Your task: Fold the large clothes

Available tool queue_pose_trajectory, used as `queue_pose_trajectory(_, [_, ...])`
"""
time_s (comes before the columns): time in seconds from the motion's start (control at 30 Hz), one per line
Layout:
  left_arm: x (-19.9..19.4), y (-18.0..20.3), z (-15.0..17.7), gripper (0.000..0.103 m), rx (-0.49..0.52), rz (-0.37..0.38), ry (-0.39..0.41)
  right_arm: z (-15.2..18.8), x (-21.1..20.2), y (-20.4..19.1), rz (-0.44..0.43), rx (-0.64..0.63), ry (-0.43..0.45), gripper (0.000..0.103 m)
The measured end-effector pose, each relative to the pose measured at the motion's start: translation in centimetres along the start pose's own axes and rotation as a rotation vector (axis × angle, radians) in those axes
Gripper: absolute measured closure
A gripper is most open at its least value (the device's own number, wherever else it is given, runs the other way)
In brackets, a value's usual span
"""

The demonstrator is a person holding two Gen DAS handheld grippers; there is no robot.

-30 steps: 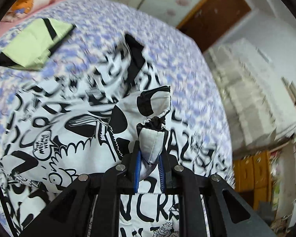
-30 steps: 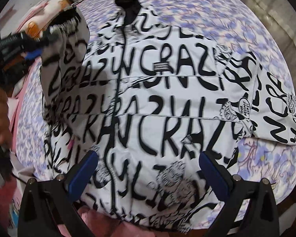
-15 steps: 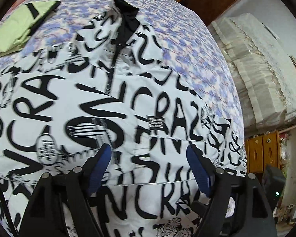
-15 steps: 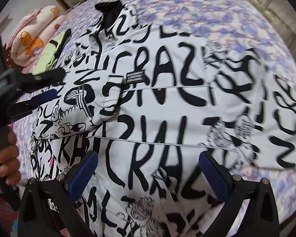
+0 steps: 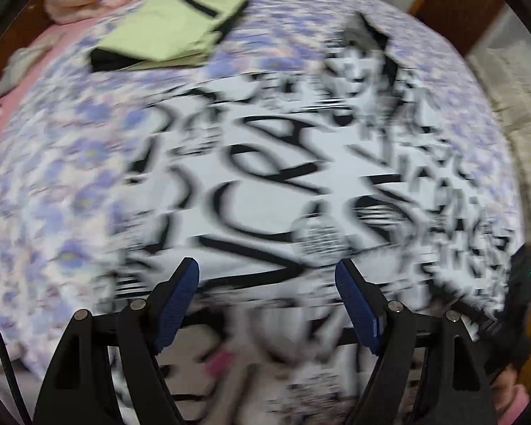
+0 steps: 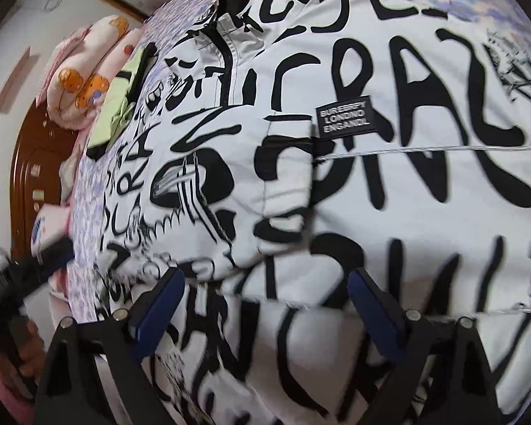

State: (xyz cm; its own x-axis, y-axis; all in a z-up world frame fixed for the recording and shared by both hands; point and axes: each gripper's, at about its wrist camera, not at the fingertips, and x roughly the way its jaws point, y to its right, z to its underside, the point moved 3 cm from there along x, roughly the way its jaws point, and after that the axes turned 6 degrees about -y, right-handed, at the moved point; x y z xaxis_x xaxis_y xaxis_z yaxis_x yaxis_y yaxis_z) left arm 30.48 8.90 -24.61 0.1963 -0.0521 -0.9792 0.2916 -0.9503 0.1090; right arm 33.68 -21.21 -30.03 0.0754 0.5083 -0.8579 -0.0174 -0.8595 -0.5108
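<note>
A large white jacket [image 6: 389, 184] with black graffiti lettering lies spread on the bed, black collar at the far end; it also shows, blurred, in the left wrist view [image 5: 283, 184]. One sleeve lies folded across its front [image 6: 201, 205]. My left gripper [image 5: 267, 302] is open and empty above the jacket's near part. My right gripper [image 6: 265, 304] is open and empty, low over the jacket's lower half. The left gripper also shows at the left edge of the right wrist view [image 6: 35, 265].
The bed has a purple floral sheet [image 5: 63, 184]. A folded green and black garment [image 5: 166, 32] lies near the pillow end, by a pink cartoon quilt [image 6: 85, 74]. A wooden headboard [image 6: 28, 163] is at the left.
My left gripper held the sleeve cuff a second ago, laid it across the jacket, opened, and has swung left. My right gripper moved closer to the jacket.
</note>
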Motion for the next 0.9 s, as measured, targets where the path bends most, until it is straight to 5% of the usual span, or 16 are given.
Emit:
queue_pose_trajectory(0.27, [2.7, -9.9, 1.4, 0.025, -0.079, -0.188, -0.047, -2.1, 1.9, 0.1, 0.055, 0.025, 0.079, 0.014])
queue_pose_trajectory(0.43, [5.5, -13.2, 2.0, 0.025, -0.075, -0.230, -0.086, -2.7, 2.3, -0.4, 0.088, 0.036, 0.110, 0.014])
queue_pose_trajectory(0.63, [8.3, -14.3, 2.5, 0.025, -0.038, -0.198, -0.118, -2.9, 2.8, -1.5, 0.149, 0.049, 0.140, 0.047])
queue_pose_trajectory(0.7, [8.9, -15.1, 2.1, 0.025, -0.041, -0.184, -0.110, -3.0, 2.5, -1.4, 0.173, 0.066, 0.155, 0.076])
queue_pose_trajectory(0.9, [9.4, -16.9, 0.4, 0.027, -0.042, -0.129, -0.104, -2.0, 0.6, -1.1, 0.229, 0.123, 0.206, 0.096])
